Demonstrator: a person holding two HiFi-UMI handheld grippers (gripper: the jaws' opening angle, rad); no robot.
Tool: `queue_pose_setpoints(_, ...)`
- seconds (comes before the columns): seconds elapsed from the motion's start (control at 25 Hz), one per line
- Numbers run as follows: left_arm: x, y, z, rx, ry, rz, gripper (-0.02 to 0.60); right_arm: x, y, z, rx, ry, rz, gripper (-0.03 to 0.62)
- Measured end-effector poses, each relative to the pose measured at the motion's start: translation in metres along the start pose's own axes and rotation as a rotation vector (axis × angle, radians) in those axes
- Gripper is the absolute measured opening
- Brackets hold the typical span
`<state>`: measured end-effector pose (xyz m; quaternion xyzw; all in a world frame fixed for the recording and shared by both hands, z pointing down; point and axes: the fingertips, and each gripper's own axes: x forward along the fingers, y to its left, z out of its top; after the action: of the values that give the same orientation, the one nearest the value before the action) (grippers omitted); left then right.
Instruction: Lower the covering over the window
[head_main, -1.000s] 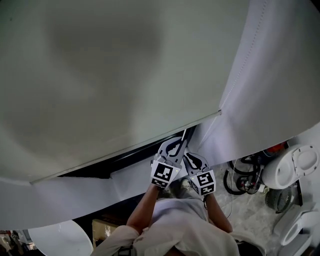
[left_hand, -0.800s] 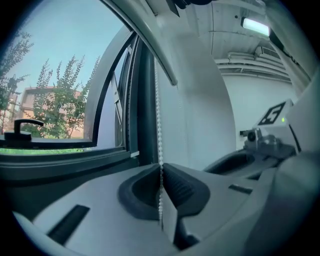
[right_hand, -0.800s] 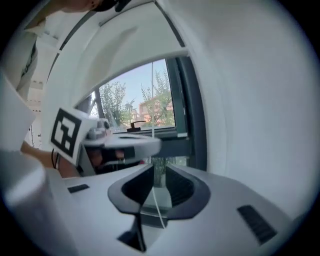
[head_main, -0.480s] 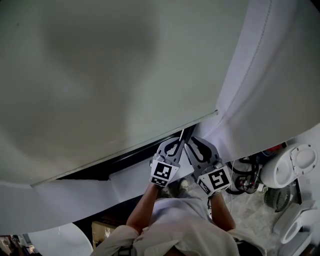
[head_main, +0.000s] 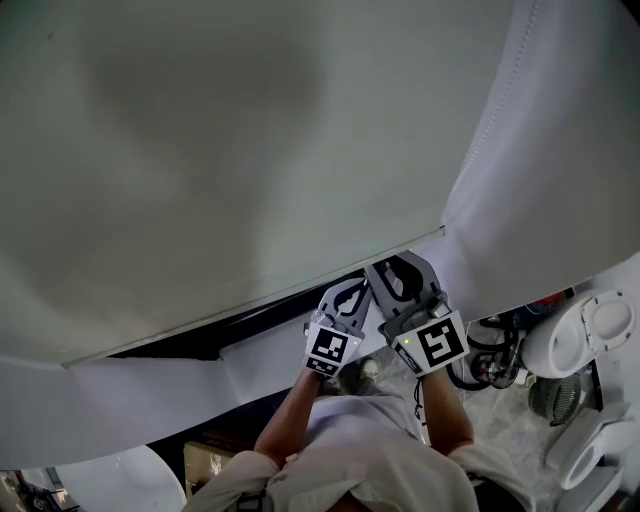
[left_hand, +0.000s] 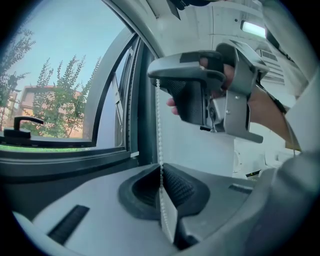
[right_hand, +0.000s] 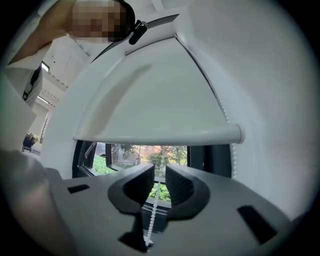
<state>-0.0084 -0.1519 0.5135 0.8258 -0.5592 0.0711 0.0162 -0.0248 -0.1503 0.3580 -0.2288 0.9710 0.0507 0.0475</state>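
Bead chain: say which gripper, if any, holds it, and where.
The left gripper is shut on the bead chain, pinching its hanging run below the right gripper, whose jaws, just closing, stand apart around it.

- Roller blind (head_main: 200, 150): off-white sheet, fills the frame from 8 round to 1 o'clock.
- Bottom rail (head_main: 260, 295): slants from 8 o'clock up toward 3.
- Dark window gap (head_main: 190, 343): directly beneath the rail.
- White fabric panel (head_main: 560, 180): stitched seam, 2 to 4 o'clock.
- Left gripper (head_main: 352, 290), right gripper (head_main: 398, 268): side by side at 5 o'clock, tips near the rail's right end, the right one higher.
- Pale shirt (head_main: 380, 460): 6 o'clock.
- Round white table (head_main: 120, 480): 7 o'clock.
- Black hose coil (head_main: 470, 365): on the floor, 4 o'clock.
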Motion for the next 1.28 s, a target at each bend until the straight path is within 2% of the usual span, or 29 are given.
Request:
queue_pose_setpoints(0.08,0.0,0.001,-0.002,-0.004,-0.004,-0.001,0.021,0.002,0.0,-0.003,0.004,-0.004,-0.006,0.018)
queue_pose_setpoints(0.16,-0.001,0.001,-0.005,-0.006,0.0,-0.003,0.021,0.002,0.001,-0.008,0.02,-0.012,-0.019,0.009)
queue_pose_setpoints(0.68,-0.004,-0.008,-0.055,-0.062,0.056,0.0,0.021,-0.006,0.005,-0.059,0.074,0.085,-0.058,0.006)
queue_pose_setpoints(0.88,0.005,-0.011,-0.096,-0.071,0.108,-0.005,0.021,-0.006,0.002,-0.103,0.094,0.144,-0.066,0.006)
queue_pose_setpoints(1.04,0.001,-0.011,-0.104,-0.082,0.146,-0.007,0.021,-0.004,0.002,-0.113,0.115,0.181,-0.069,0.005)
queue_pose_setpoints(1.28,0.004,-0.016,-0.135,-0.107,0.217,-0.027,0.021,-0.003,-0.002,-0.148,0.145,0.25,-0.074,0.005)
